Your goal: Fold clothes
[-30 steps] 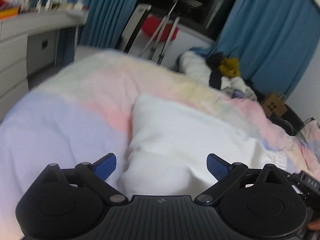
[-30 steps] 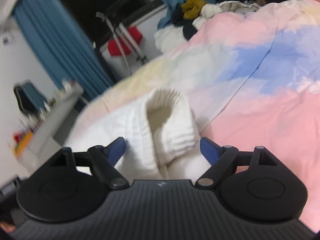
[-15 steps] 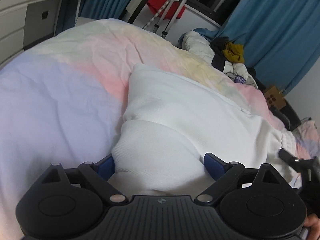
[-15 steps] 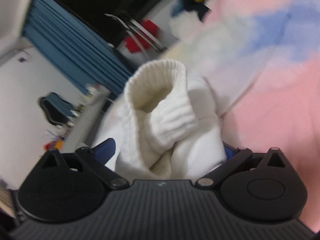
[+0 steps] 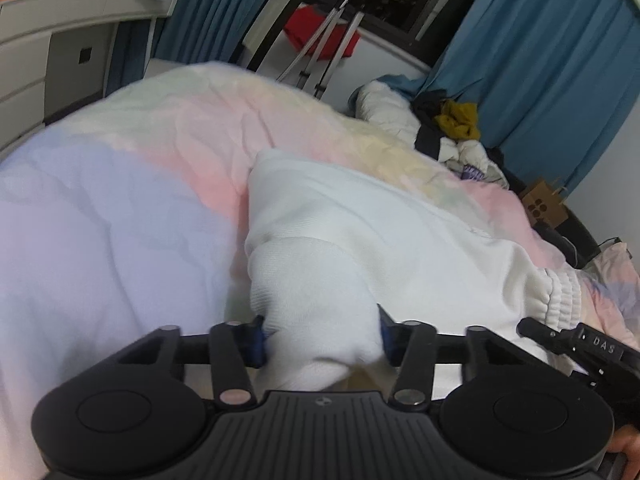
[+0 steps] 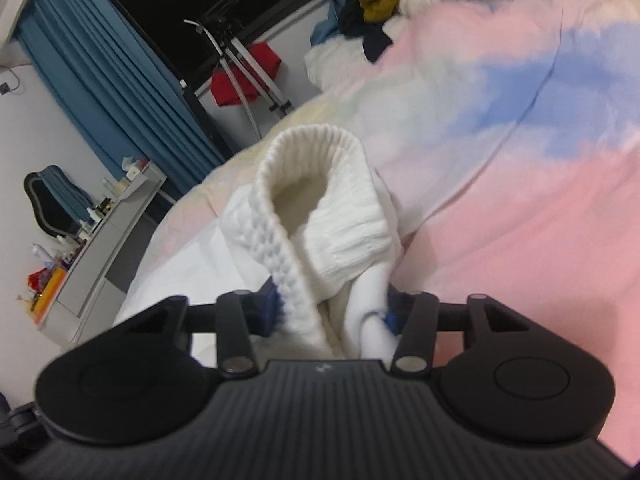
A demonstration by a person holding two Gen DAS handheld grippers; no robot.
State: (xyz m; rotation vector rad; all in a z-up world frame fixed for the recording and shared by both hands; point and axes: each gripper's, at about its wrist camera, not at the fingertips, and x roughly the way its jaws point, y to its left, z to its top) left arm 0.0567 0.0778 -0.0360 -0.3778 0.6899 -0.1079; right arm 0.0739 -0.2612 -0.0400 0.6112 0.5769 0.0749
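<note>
A white sweatshirt (image 5: 380,232) lies on a pastel bedcover (image 5: 112,200). My left gripper (image 5: 320,334) is shut on a bunched fold of the white sweatshirt at its near end. My right gripper (image 6: 332,312) is shut on the sweatshirt's ribbed cuff (image 6: 320,200), which stands up between the blue pads (image 6: 269,304). The right gripper's black body (image 5: 580,346) shows at the right edge of the left wrist view, beside the ribbed hem (image 5: 560,292).
A heap of other clothes (image 5: 448,124) lies at the far end of the bed. Blue curtains (image 5: 552,60), a metal rack with a red cloth (image 5: 320,36) and a grey dresser (image 5: 60,40) stand around the bed. A cardboard box (image 5: 544,204) is at the right.
Both grippers have closed on the sweatshirt: the left on the near fold, the right on the ribbed cuff. Both were open a second ago.
</note>
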